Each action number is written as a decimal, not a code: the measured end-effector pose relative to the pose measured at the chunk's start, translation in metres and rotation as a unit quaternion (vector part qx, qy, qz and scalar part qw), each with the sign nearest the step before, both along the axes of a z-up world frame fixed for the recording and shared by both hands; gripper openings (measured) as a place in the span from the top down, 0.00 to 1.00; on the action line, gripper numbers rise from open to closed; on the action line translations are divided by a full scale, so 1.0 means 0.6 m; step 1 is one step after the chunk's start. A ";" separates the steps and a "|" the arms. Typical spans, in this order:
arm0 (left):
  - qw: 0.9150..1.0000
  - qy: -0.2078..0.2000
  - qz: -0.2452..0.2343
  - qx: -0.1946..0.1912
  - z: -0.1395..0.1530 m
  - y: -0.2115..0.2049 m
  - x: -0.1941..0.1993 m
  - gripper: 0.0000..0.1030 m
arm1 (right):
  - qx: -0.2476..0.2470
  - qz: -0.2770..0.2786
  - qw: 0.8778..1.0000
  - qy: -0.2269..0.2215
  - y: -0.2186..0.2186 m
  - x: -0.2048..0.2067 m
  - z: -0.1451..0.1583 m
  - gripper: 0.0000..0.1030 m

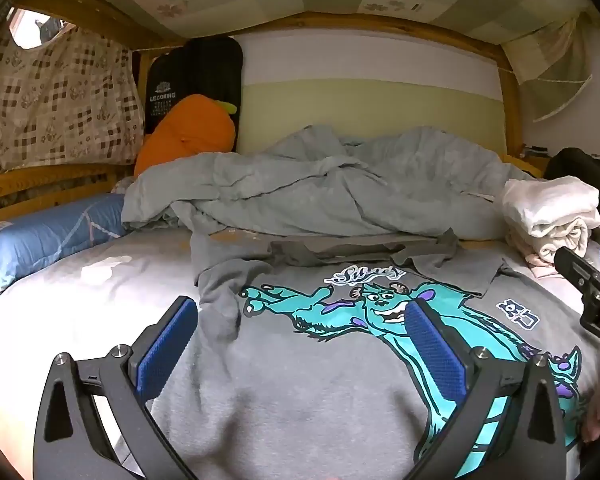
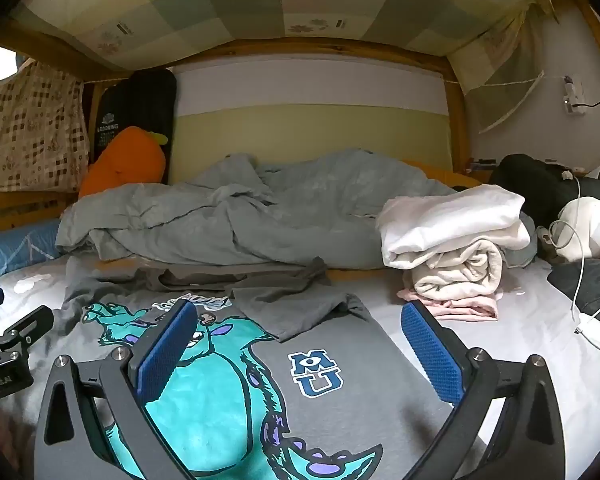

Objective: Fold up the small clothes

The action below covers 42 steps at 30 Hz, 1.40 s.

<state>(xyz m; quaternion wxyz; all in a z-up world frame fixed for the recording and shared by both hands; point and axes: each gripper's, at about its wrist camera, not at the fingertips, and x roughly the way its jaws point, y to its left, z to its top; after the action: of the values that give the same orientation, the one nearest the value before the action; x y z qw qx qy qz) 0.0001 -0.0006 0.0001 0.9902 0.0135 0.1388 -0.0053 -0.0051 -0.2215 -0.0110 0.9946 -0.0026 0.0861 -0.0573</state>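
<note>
Grey jersey forms the body of the T-shirt (image 1: 284,392), which lies spread face up on the pale bed sheet (image 1: 100,300) directly under both grippers. A turquoise furry monster print (image 2: 204,392) with purple spots covers most of the front; a blue-and-white "MU" crest (image 2: 316,372) sits beside it. One sleeve (image 2: 300,308) is folded inward over the chest, and the collar end is rumpled against the crumpled grey-green duvet (image 1: 320,188) piled behind it. The near hem is cut off by the lower frame edge in both wrist views.

Beyond the shirt, to the right, a stack of folded white and cream garments (image 2: 456,240) rests on the sheet, with a pink item at its base. A white cable (image 2: 580,296) trails across dark clothing at the far right; its ends cannot be made out.

The left gripper (image 1: 300,324) hangs over the shirt with its jaws spread to full width and nothing between its blue textured pads (image 1: 164,348). The right gripper (image 2: 300,328) is likewise fully spread and empty above the crest.
</note>
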 end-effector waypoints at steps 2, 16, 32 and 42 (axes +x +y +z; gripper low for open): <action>1.000 0.004 -0.003 0.002 -0.001 -0.004 0.003 0.00 | 0.001 -0.001 1.000 0.000 0.000 -0.002 0.001 0.00; 0.999 -0.029 0.008 0.022 0.003 -0.018 -0.022 0.00 | -0.008 0.009 1.000 -0.001 0.012 -0.011 -0.009 0.00; 0.997 -0.069 -0.011 0.014 0.010 -0.019 -0.052 0.00 | -0.019 0.007 1.000 0.016 0.018 -0.005 -0.001 0.00; 0.997 -0.075 -0.005 0.030 0.015 -0.029 -0.053 0.01 | -0.019 0.007 1.000 0.016 0.018 -0.005 -0.002 0.00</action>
<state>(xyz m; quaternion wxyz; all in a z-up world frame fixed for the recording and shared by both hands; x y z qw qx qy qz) -0.0320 -0.0179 0.0094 0.9969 0.0442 0.0645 -0.0047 -0.0081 -0.2106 -0.0124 0.9933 -0.0232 0.1005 -0.0519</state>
